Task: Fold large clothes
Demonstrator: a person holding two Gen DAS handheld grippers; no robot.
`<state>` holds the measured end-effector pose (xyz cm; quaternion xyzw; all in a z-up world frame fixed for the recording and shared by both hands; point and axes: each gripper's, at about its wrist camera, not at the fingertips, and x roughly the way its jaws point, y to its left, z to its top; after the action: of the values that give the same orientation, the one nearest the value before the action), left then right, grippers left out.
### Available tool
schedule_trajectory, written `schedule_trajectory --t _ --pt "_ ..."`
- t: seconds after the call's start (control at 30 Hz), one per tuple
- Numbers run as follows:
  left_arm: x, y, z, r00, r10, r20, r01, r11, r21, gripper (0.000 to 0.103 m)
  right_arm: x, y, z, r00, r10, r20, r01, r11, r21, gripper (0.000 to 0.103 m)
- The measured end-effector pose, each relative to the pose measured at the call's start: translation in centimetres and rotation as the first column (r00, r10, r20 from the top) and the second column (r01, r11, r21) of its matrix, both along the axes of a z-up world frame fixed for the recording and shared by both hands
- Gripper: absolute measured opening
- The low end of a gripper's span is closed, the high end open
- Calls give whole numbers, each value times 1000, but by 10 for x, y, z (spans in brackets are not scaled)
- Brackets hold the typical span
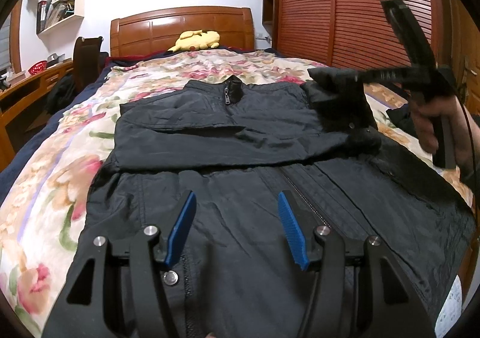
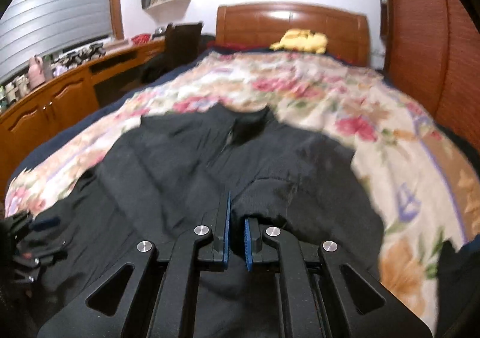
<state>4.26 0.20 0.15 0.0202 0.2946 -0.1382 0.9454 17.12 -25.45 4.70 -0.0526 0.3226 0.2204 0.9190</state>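
Jacket (image 1: 240, 134): dark, thin and limp, it lies zipped across the floral quilt (image 1: 54, 158) on the bed, one sleeve already laid over the chest. Your right hand-held gripper (image 2: 237, 236) is clenched on the ribbed cuff (image 2: 264, 197); your left hand-held gripper (image 1: 237, 230) stands released above the hem. Expect slippery, light cloth; pinch seams, cuffs or hem.
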Motion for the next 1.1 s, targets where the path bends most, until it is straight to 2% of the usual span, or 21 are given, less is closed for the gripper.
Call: schedule_trajectory --t 0.23,0.37,0.43,0.57,0.63,0.7,0.8,0.93,1.1 --pt "-1 0 0 1000 2 1 -2 1000 0 56 -18 13 -23 999 14 -34 -16 997 -71 5" --pt "-1 0 0 1000 2 2 -2 1000 2 56 -34 16 -19 1000 -2 7 3 991 -133 7" --pt "-2 0 1 1000 3 4 -3 1000 2 56 -46 13 -8 999 -6 40 11 992 -125 10" --pt "-2 1 1 1000 4 5 -4 1000 6 56 -63 5 16 997 -8 75 17 993 -118 30" --pt "-2 0 1 1000 4 6 -4 1000 8 56 -68 -1 24 997 -26 77 36 991 -131 31" --pt "-2 0 1 1000 6 8 -6 1000 12 56 -78 -9 34 993 -40 113 55 990 -131 43" --pt "-2 0 2 1000 7 8 -7 1000 15 56 -87 -19 46 986 -62 153 82 988 -133 55" --pt "-2 0 2 1000 7 9 -7 1000 14 56 -77 -41 47 980 -121 157 141 983 -121 57" --pt "-2 -1 1 1000 6 9 -6 1000 14 56 -39 -77 14 974 -218 67 225 964 -139 57"
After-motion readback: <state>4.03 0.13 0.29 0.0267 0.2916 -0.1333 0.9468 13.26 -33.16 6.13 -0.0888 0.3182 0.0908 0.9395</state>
